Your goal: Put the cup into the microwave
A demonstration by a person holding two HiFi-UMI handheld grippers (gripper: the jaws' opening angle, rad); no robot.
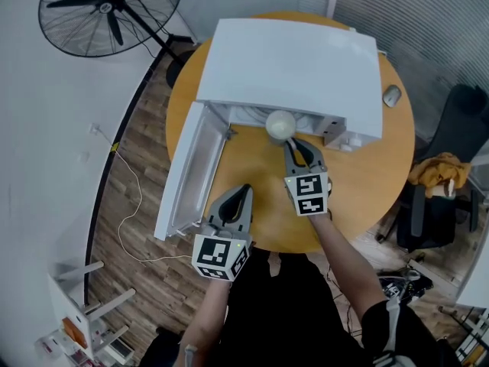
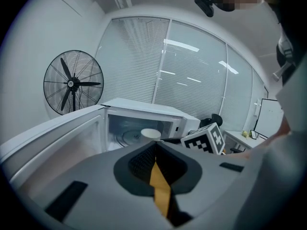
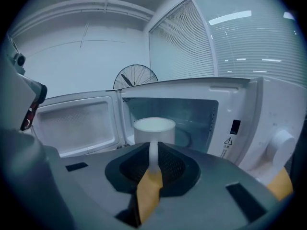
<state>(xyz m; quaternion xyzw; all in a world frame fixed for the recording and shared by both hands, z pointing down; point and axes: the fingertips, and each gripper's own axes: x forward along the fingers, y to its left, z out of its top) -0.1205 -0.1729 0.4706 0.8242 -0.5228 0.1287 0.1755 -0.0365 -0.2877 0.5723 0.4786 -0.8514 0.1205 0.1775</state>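
A white cup hangs at the mouth of the white microwave, whose door stands swung open to the left. My right gripper is shut on the cup's handle; in the right gripper view the cup sits just ahead of the jaws, in front of the open cavity. My left gripper hovers over the near part of the round wooden table, beside the door, shut with nothing in it. The left gripper view shows the cup against the cavity.
A computer mouse lies on the table right of the microwave. A standing fan is at the back left on the floor. An office chair with cloth on it stands to the right. A white cable trails over the wooden floor.
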